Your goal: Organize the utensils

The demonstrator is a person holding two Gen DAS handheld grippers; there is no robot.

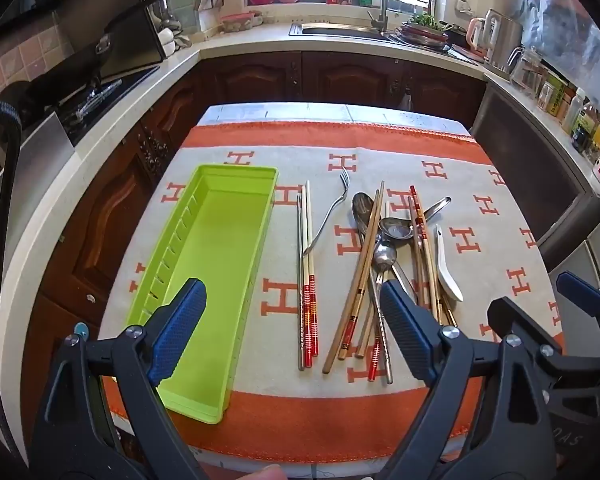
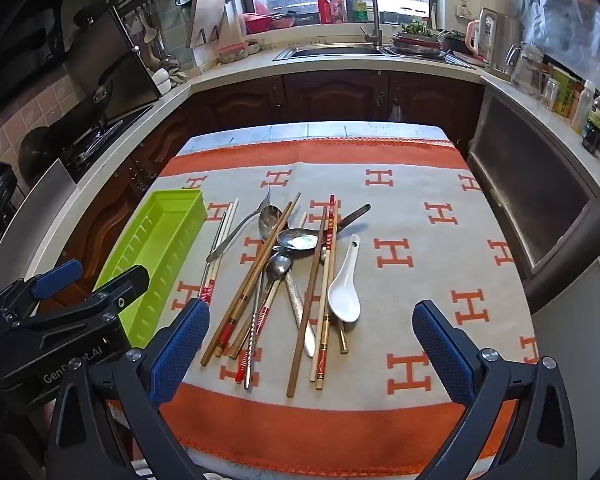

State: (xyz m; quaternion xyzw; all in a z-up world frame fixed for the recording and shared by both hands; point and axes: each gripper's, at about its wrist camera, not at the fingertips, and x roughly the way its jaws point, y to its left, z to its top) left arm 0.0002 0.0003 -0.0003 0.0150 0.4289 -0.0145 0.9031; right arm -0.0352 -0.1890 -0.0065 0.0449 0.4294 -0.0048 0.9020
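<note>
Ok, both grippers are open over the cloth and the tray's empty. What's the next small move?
Probably lower the right gripper onto the white spoon: it lies at the pile's right edge, mostly free of the chopsticks, while the green tray waits empty.

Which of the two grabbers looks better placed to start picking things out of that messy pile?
Probably the right gripper: open, with the utensil pile straight ahead. The left gripper, also open, faces the green tray and separate chopsticks.
</note>
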